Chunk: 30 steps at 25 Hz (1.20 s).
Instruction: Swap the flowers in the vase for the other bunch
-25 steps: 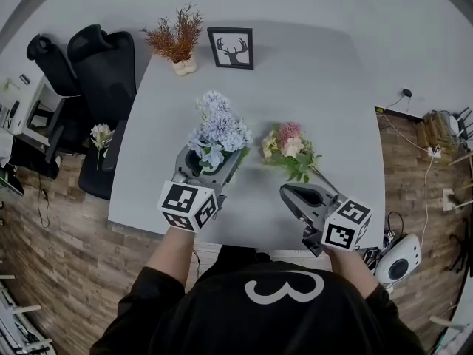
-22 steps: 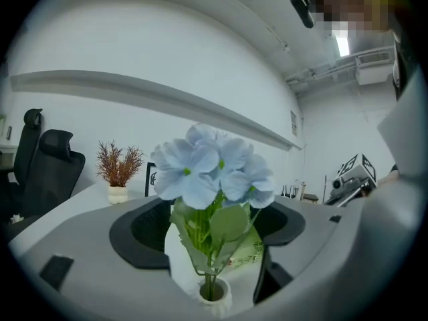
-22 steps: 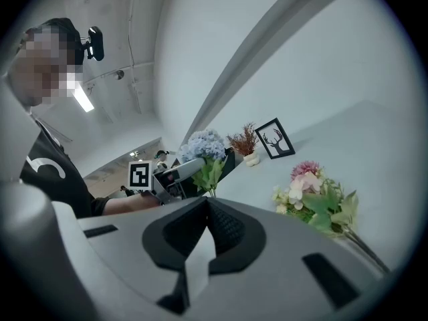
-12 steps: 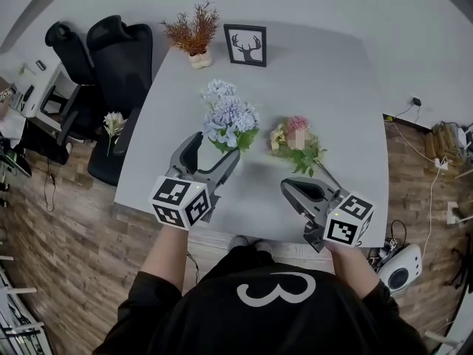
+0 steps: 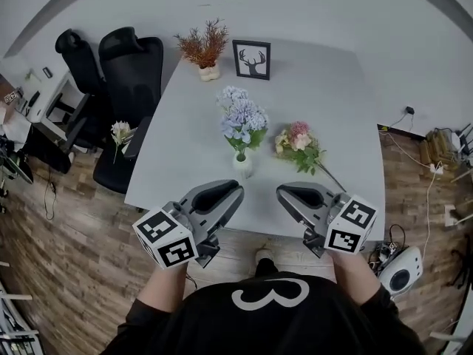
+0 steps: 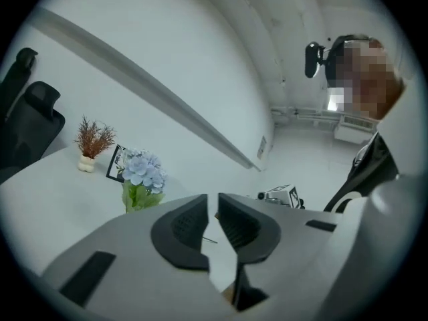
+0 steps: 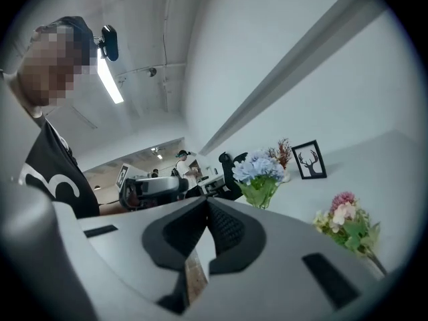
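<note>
Vase (image 5: 242,166): small, white, upright, about the middle of the table (image 5: 325,87), somewhat nearer its near edge.
Blue flowers (image 5: 242,118): pale blue clustered heads over green leaves, standing in the vase.
Pink bunch (image 5: 298,145): pink and cream blooms with green leaves, lying flat, right of the vase and apart from it, stem toward the near right corner.

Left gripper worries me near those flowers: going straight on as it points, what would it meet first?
Likely the pink bunch lying on the table; the vase sits left of that line. Height is unclear, so the left gripper may pass above it. Its jaws are closing, nothing between them.
</note>
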{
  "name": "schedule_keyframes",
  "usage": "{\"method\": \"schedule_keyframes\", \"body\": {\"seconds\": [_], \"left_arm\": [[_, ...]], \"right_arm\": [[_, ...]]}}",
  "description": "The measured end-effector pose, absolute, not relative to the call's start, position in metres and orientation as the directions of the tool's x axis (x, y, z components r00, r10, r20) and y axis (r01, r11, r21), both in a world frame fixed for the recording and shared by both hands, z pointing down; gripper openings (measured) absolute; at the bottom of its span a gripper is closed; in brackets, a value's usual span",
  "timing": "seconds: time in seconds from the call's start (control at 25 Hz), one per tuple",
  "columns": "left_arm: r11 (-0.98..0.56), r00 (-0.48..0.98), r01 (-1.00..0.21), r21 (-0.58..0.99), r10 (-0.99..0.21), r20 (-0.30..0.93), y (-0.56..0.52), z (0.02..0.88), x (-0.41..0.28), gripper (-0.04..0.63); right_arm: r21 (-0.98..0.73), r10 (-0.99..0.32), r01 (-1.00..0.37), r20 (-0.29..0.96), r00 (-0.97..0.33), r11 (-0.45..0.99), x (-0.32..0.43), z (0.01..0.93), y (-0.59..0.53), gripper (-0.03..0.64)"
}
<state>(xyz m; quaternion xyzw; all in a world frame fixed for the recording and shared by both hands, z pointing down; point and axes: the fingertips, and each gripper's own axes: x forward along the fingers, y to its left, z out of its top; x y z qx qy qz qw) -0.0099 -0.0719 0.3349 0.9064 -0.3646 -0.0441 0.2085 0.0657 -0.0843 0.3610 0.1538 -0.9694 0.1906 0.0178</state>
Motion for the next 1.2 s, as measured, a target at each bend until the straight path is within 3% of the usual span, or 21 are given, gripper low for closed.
{"method": "schedule_keyframes", "body": {"seconds": [0.04,0.08,0.36,1.2], "left_arm": [[-0.662,0.746,-0.626,0.413,-0.662,0.071,-0.060,0.331,-0.010,0.020],[-0.677,0.761,-0.615,0.404,-0.645,0.077,-0.048,0.329,-0.009,0.012],[-0.684,0.742,-0.669,0.291,-0.640,0.202,0.008,0.333,-0.027,0.011],[-0.743,0.782,-0.621,0.248,-0.606,0.144,0.077,0.316,-0.036,0.011]], "right_arm": [[-0.356,-0.293,-0.303,0.083,-0.953,0.884,0.062,0.354,-0.076,0.008],[-0.344,-0.292,-0.299,0.074,-0.954,0.890,0.057,0.346,-0.066,0.008],[-0.249,-0.273,-0.284,0.080,-0.959,0.926,0.026,0.314,0.006,0.008],[-0.208,-0.354,-0.371,0.116,-0.928,0.905,0.006,0.315,0.078,0.006]]}}
